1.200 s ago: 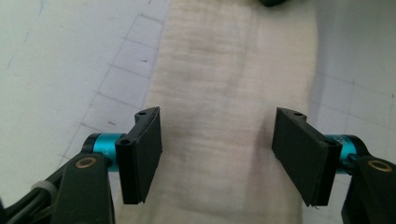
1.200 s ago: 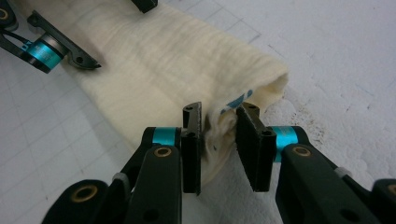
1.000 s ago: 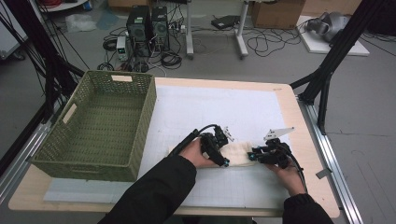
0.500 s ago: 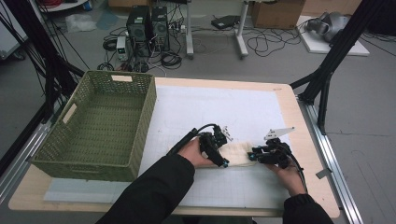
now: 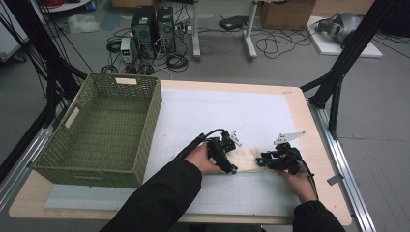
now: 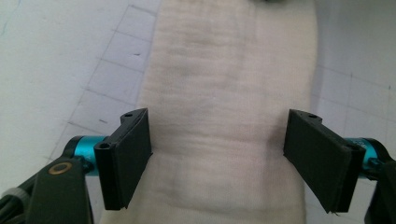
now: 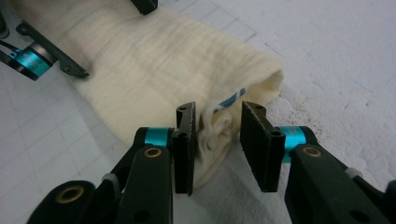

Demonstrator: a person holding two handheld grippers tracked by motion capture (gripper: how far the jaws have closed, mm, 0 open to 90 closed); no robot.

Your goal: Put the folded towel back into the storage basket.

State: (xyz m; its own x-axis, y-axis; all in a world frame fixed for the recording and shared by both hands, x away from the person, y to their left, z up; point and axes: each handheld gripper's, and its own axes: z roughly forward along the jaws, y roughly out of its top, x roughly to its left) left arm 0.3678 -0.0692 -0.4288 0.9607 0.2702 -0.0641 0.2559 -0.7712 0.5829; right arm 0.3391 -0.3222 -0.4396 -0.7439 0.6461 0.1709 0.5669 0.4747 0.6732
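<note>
A rolled cream cloth [image 5: 247, 159] lies on the white gridded mat [image 5: 217, 111] near the table's front. My left gripper [image 5: 232, 155] straddles the roll's left part. In the left gripper view its jaws have just been opening. They now stand open [image 6: 217, 158] at the two sides of the cloth [image 6: 224, 70]. My right gripper [image 5: 261, 161] is at the roll's right end. Its jaws have just been opening too, and they stand open [image 7: 219, 140] with a loose fold of the cloth [image 7: 154, 70] between them. A blue mark [image 7: 231, 100] shows at that end.
A green woven basket [image 5: 153, 113] stands empty on the table's left half. The mat covers most of the tabletop. Black frame legs [image 5: 338, 77] rise at the right. Computers and cables [image 5: 154, 29] lie on the floor beyond the table.
Both hands have kept their places at the cloth. No clear difference shows in the high view.
</note>
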